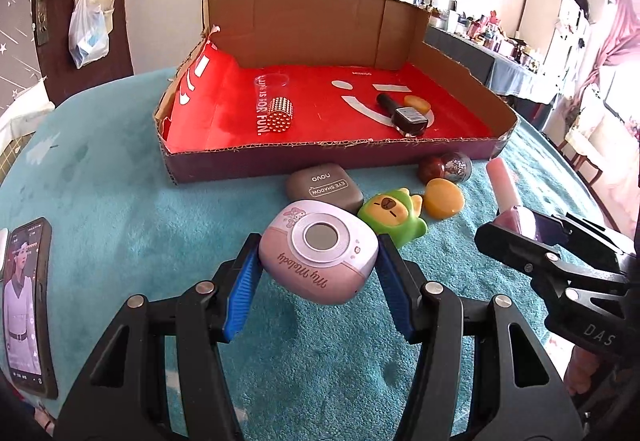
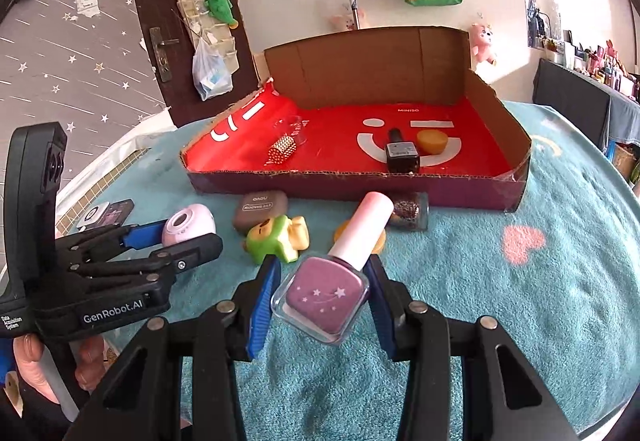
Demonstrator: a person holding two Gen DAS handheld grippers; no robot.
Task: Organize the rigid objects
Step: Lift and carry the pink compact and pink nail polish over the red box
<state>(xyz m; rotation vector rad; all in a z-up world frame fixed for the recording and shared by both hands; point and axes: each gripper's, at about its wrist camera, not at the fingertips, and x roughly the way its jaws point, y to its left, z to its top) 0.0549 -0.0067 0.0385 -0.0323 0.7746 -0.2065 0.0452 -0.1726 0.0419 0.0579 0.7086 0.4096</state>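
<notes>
My left gripper is shut on a pink "My Melody" case, held just above the teal cloth. My right gripper is shut on a purple nail polish bottle with a pink cap, also lifted off the cloth. Ahead stands a cardboard box with a red floor; in it lie a studded gold cylinder, a clear cup, a dark polish bottle and a yellow disc. In front of the box lie a brown eyeshadow case, a green capybara toy, a yellow disc and a glitter jar.
A phone with a lit screen lies on the cloth at the left. The round table is covered with teal cloth bearing a pink heart. A dark door and a wall with hanging bags stand behind the box. A person's hand holds the left gripper.
</notes>
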